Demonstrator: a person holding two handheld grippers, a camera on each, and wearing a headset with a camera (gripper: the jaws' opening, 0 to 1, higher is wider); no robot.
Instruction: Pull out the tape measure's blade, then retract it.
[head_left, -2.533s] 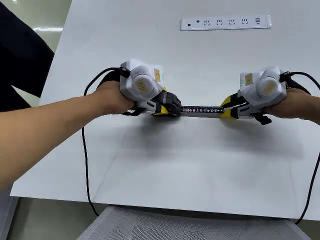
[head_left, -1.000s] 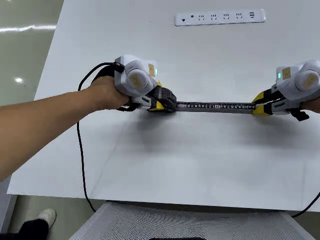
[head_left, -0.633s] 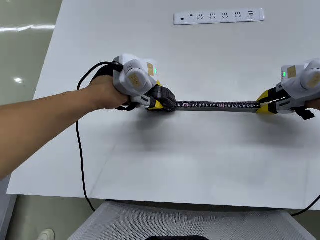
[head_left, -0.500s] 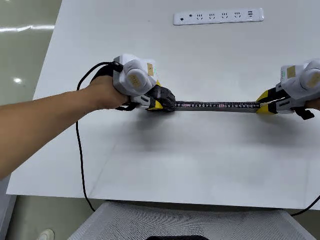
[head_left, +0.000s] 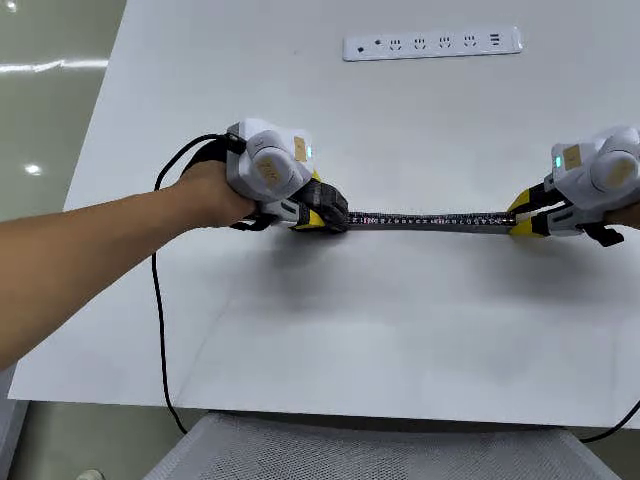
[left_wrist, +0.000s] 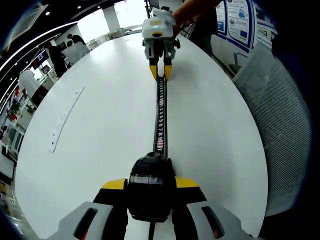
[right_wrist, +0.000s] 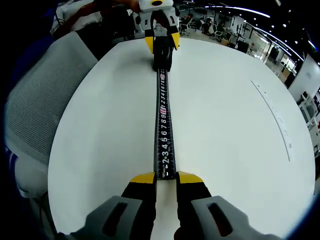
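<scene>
The left gripper (head_left: 312, 212) clamps the case (head_left: 330, 207) on the table (head_left: 380, 330). The right gripper (head_left: 523, 216) pinches the tip of the blade (head_left: 430, 219). The blade stretches taut between them, low over the tabletop. It is far longer than 2.5 seconds back and about as long as half a second ago.

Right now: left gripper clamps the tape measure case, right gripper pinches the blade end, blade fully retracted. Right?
No: the blade is pulled out, stretched between the grippers, as the head view shows. The left gripper does clamp the tape measure case, and the right gripper pinches the blade end.
</scene>
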